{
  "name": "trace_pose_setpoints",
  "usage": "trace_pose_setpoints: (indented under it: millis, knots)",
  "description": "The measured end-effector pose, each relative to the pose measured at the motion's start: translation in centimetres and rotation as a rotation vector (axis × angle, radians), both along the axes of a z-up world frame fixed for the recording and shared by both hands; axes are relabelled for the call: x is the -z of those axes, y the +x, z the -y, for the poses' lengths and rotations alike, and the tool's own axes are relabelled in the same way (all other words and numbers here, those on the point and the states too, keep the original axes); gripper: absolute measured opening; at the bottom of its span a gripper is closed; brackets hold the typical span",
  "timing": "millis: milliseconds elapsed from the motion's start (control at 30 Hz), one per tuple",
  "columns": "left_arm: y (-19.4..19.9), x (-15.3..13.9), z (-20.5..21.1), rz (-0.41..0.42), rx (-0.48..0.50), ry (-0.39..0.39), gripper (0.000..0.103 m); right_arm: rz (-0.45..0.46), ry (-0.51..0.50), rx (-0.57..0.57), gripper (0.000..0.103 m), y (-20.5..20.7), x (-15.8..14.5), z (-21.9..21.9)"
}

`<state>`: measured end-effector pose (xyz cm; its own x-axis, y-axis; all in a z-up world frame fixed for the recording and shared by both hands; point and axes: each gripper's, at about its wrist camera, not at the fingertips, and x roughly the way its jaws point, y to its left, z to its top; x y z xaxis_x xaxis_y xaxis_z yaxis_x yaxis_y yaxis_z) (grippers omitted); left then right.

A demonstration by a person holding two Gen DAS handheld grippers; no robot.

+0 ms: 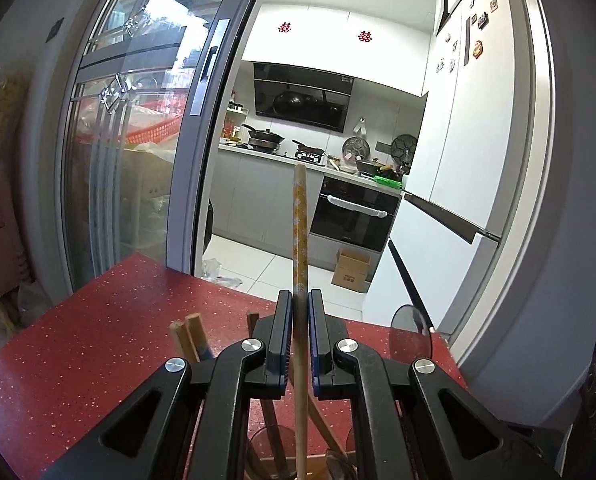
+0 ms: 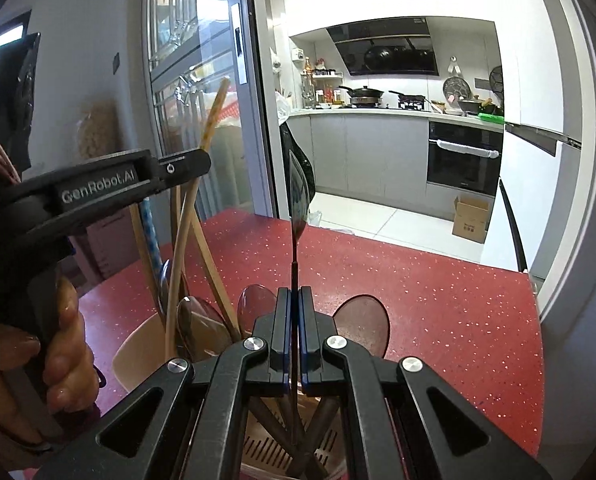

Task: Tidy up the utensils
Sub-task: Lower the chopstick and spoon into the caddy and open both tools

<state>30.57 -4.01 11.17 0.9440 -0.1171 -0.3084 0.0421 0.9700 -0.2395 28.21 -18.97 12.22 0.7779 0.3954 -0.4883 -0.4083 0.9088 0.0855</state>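
Mid-sort, both tools loaded. Left gripper (image 1: 300, 300) clamped on a wooden utensil w/ yellow-patterned handle (image 1: 300, 220), standing upright through frame centre, plain shaft running down betw. the pads toward bottom edge. Right gripper (image 2: 294, 300) pinched tight on a dark spoon (image 2: 298, 192), bowl edge-on, pointing up at centre frame. Looks like the drop-into-holder step: utensil holder (image 2: 138, 344) sits bottom-left of right view, already packed w/ wooden sticks, translucent brown spoons (image 2: 362, 326) poking out beside the jaws. Next move prob. calls for lowering each piece straight down into a free slot, w/o snagging the handles already crowding there, then easing the grip off. Right view gives what left can't: the left tool side-on at mid-left, person's hand (image 2: 64, 344) on its grip, slotted holder base at bottom. Left view only catches stick tops (image 1: 188, 330) lower centre, more of the red table (image 1: 98, 340), holder mostly hidden under the linkage.
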Motion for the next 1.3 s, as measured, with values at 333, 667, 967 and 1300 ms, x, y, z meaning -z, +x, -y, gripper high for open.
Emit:
trace_pose_setpoints:
  millis: [333, 667, 967, 1300]
  knots:
    - [-2.5, 1.2, 1.2, -0.008, 0.017, 0.081, 0.036, 0.019, -0.076, -0.03, 0.003, -1.3, 1.5, -0.6]
    - [-3.7, 2.7, 1.1, -0.088, 0.014, 0.15, 0.036, -0.028, -0.087, -0.025, 0.004, -1.8, 2.3, -0.8]
    - [-5.0, 3.0, 0.5, -0.136, 0.021, 0.168, 0.036, -0.079, -0.055, 0.009, 0.028, -1.8, 1.9, -0.2]
    - [-6.7, 2.9, 0.1, -0.196, 0.037, 0.183, 0.037, -0.109, -0.003, 0.093, 0.038, -4.1, 0.0, 0.4]
